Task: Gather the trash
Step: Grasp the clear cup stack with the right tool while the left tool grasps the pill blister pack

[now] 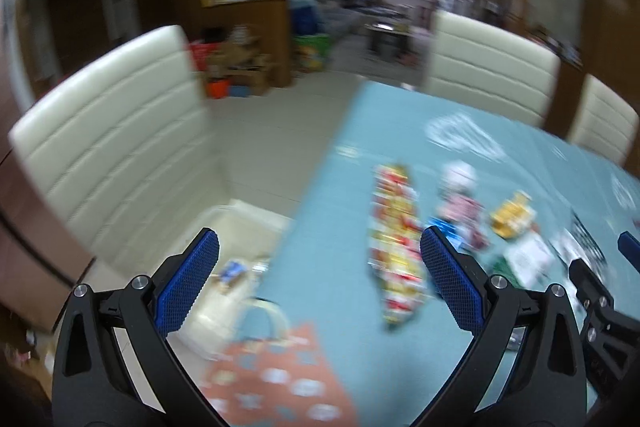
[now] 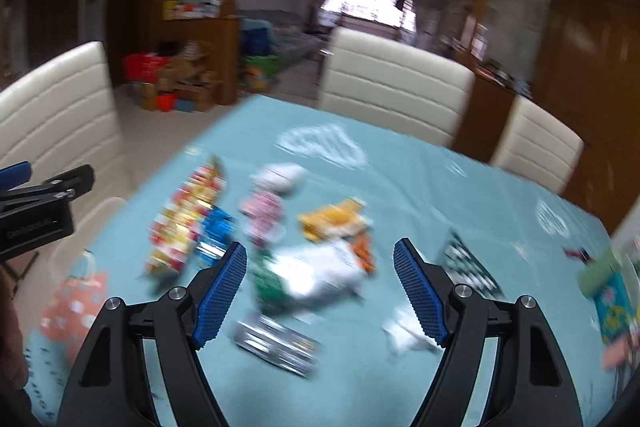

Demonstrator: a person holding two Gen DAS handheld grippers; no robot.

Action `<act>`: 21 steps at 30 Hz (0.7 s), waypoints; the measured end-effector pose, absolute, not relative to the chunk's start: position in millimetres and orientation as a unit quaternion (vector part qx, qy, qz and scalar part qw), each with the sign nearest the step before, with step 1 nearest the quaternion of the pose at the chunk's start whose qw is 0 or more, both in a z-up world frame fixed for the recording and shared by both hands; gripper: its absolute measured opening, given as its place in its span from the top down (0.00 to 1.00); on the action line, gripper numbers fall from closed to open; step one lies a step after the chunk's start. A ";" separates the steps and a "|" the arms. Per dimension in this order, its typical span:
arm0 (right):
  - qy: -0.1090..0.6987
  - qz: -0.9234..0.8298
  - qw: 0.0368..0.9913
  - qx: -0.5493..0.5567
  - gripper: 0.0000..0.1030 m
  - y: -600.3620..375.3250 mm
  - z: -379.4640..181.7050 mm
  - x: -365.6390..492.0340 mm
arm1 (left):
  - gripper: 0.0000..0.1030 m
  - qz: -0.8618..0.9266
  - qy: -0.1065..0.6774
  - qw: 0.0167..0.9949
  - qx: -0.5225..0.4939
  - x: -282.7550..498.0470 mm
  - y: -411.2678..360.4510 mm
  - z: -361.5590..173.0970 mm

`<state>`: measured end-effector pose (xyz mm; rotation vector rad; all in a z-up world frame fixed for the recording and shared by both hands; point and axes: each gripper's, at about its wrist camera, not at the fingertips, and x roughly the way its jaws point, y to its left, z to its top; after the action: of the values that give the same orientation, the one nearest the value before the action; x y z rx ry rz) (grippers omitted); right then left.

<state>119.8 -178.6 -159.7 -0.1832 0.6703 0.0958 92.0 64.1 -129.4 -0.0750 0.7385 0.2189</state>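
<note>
Wrappers lie scattered mid-tabletop (image 2: 400, 187): long red-yellow snack packet (image 1: 394, 247), crumpled white-green bag (image 2: 312, 275). My left gripper (image 1: 320, 283) and right gripper (image 2: 320, 291) hover, jaws wide, empty, ready for picking; pale bin (image 1: 224, 267) waits beside the left edge.

Wrappers (image 2: 316, 267) lie scattered on the desk (image 2: 420, 179); a bin (image 1: 236, 227) stands off its left edge, chairs (image 2: 394, 83) behind.
</note>
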 end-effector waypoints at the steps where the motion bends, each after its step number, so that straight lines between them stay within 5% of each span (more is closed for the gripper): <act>1: 0.342 0.018 0.936 -0.081 0.28 -200.3 -166.1 118.0 | 0.04 0.090 0.364 0.926 -0.029 94.3 50.1 -132.5; 11: 0.422 -0.132 0.897 -0.003 0.28 -347.4 -219.2 85.1 | 0.04 -0.074 0.422 0.902 0.057 90.4 -90.1 -184.3; 21: 0.445 -0.129 0.886 0.012 0.28 -363.2 -256.9 83.8 | 0.04 -0.062 0.461 0.882 0.071 100.6 -103.9 -221.1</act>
<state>83.8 -363.2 -256.9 0.0258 0.9250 -0.2673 100.6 -103.9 -221.1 0.1487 0.9604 -0.1297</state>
